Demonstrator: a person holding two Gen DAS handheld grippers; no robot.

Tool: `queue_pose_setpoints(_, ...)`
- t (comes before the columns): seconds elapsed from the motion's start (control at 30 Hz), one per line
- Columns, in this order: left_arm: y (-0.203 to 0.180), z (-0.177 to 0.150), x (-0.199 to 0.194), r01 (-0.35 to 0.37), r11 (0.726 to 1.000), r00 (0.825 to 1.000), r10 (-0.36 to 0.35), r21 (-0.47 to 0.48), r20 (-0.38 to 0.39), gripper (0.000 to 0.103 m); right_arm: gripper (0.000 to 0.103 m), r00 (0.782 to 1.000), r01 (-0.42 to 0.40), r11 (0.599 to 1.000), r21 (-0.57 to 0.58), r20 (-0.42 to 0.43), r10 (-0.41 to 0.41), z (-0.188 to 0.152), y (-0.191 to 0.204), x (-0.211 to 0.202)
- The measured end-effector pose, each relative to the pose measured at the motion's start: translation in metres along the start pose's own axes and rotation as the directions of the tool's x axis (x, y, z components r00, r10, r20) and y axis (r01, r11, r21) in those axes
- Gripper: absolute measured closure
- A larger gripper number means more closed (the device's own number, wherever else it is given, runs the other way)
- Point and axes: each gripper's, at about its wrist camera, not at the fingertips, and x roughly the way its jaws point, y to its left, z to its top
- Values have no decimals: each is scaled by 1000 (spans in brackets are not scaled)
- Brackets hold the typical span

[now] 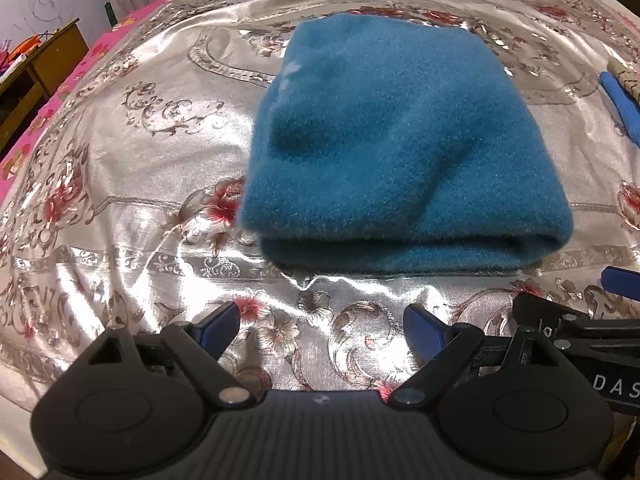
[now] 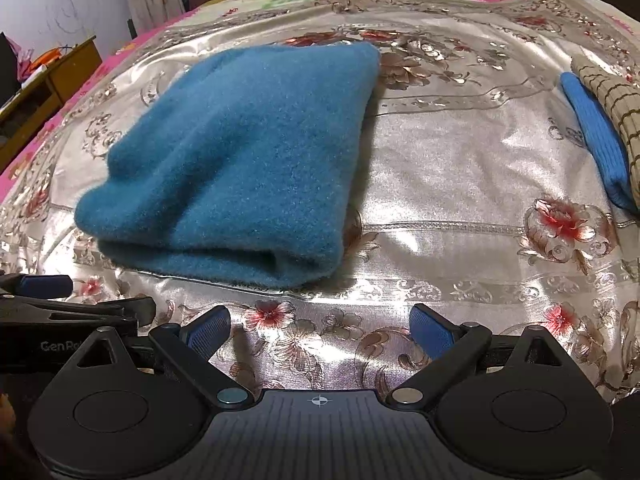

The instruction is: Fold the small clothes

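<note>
A fuzzy teal-blue fleece garment, folded into a thick rectangular bundle, is lying flat on a shiny silver satin bedspread printed with red flowers and grey scrollwork. Its rounded fold edge is facing the cameras, with two layers showing one on top of the other along that near edge.

The left gripper is hovering low over the bedspread just in front of the garment, its blue-padded fingers standing wide apart and gripping nothing; only flowered satin is showing between them. In the left wrist view the bundle is sitting ahead and slightly to the right of centre.

The right gripper is likewise spread wide and empty, its blue pads poised above the cloth (the garment here is lying ahead and to the left, its near right corner closest to the fingers). Neither gripper is touching the garment. The two tools are sitting side by side, each one's black frame and a blue pad poking into the edge of the other's view.

Off to the right, well apart from the teal bundle, a bright blue ribbed knit item is lying on the bedspread, just beside a beige cloth with dark grid lines. A pink patterned sheet is peeking out beyond the satin on the left, and a wooden desk is standing past the bed's left side.
</note>
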Motion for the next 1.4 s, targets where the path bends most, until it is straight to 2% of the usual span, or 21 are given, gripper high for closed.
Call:
queue_pose_setpoints(0.93,-13,3,-4,-27,999,1000,27,39,-1,10,6,999,40,999,-18,27,-39,-3,-2,-12)
queue_pose_setpoints(1.4,-10,-1,-10,-34,999,999,34,16,17,10,6,999,12,1000,-8,35,-12,-3,0,-15)
